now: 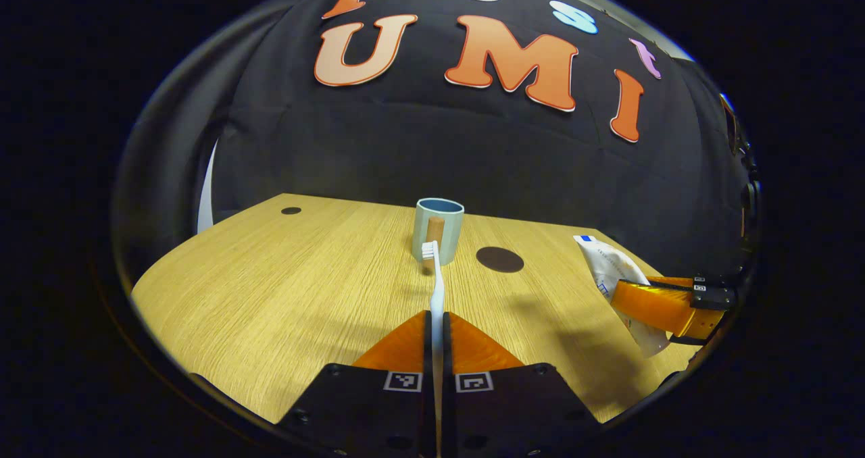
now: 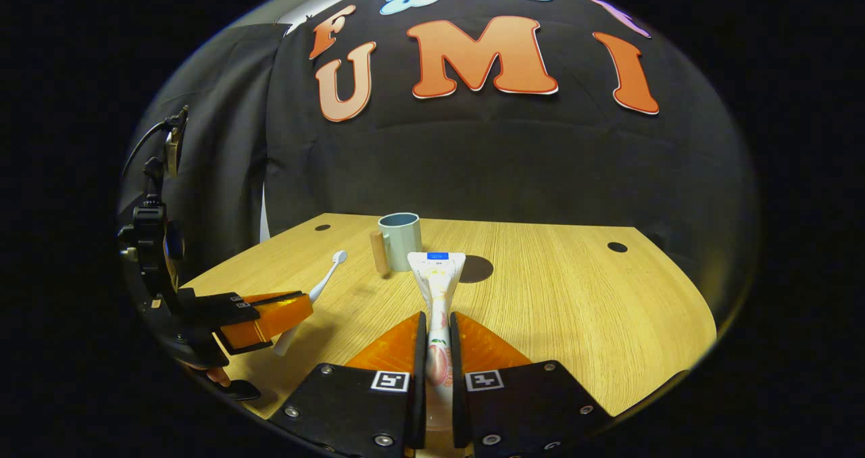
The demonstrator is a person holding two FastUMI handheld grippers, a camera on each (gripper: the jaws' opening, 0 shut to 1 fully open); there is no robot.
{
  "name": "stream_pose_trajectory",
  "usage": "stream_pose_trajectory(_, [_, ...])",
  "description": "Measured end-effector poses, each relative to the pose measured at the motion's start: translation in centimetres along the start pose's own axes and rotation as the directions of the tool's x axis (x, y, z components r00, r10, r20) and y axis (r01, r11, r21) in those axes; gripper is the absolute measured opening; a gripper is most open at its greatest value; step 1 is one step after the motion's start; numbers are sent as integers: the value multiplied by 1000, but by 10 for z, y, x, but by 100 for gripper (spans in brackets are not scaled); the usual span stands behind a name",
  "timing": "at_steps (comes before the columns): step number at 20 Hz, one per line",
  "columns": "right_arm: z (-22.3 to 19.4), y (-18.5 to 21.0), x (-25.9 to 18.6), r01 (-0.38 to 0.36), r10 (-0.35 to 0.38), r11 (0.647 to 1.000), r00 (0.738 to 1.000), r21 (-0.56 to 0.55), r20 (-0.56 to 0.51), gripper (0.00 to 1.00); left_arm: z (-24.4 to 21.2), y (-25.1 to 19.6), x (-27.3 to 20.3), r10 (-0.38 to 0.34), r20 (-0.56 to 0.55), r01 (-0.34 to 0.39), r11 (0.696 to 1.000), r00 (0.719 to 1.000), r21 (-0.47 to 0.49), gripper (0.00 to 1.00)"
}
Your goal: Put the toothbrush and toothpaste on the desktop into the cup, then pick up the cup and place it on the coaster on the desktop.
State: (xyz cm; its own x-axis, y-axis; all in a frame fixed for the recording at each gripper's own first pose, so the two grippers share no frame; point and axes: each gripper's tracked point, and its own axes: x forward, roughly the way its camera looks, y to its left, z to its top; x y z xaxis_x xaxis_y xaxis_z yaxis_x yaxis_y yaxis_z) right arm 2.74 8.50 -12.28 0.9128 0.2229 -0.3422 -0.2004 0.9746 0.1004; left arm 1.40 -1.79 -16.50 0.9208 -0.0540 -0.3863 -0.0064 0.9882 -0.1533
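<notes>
Left tongs (image 1: 436, 323) are clenched on the white plastic toothbrush (image 1: 436, 289); right tongs (image 2: 438, 326) are clenched on the white toothpaste tube (image 2: 438, 286), both above the wooden counter (image 2: 574, 309).

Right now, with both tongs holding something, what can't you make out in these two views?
- Inside of the pale blue cup: left gripper view, its rim hides it.
- White toothbrush handle end: left tongs cover it.
- White toothpaste tube cap end: right gripper view, right tongs cover it.

On the desktop (image 2: 554, 296) the cup (image 2: 400, 232) stands just left of the coaster (image 2: 477, 269); both lie toward its far edge
</notes>
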Motion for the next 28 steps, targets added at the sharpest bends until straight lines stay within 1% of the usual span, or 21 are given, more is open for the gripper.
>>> stream_pose_trajectory(4, [19, -1, -5, -3, 3, 1000, 999, -6, 48, 16, 34, -3, 6, -11, 83, 10, 1000, 997, 10, 4])
stream_pose_trajectory(8, [42, -1, -7, -3, 4, 1000, 994, -14, 107, 16, 68, -10, 17, -30, 159, 26, 999, 987, 33, 3])
stream_pose_trajectory(10, [52, -3, -9, -3, 5, 1000, 992, -18, 128, 16, 85, -21, 22, -78, 204, 79, 997, 976, 6, 3])
stream_pose_trajectory(11, [56, -5, -8, 0, 3, 1000, 990, -20, 140, 16, 94, -22, 25, -87, 224, 91, 996, 971, -5, 4])
stream_pose_trajectory(14, [71, -10, -4, 9, -7, 1000, 986, -13, 166, 16, 106, -18, 39, -92, 238, 97, 995, 967, -7, 3])
stream_pose_trajectory(19, [94, -21, 5, 28, -30, 999, 978, 17, 205, 16, 150, -13, 69, -104, 290, 119, 992, 951, -33, 3])
stream_pose_trajectory(24, [106, -44, 8, 74, -85, 996, 974, 59, 211, 16, 182, -6, 103, -136, 328, 168, 983, 935, -71, 3])
stream_pose_trajectory(26, [108, -55, 10, 97, -109, 993, 971, 66, 213, 16, 188, -5, 120, -153, 331, 196, 976, 931, -99, 3])
stream_pose_trajectory(28, [109, -60, 15, 110, -122, 991, 970, 71, 211, 16, 192, -2, 141, -160, 334, 207, 972, 929, -112, 3])
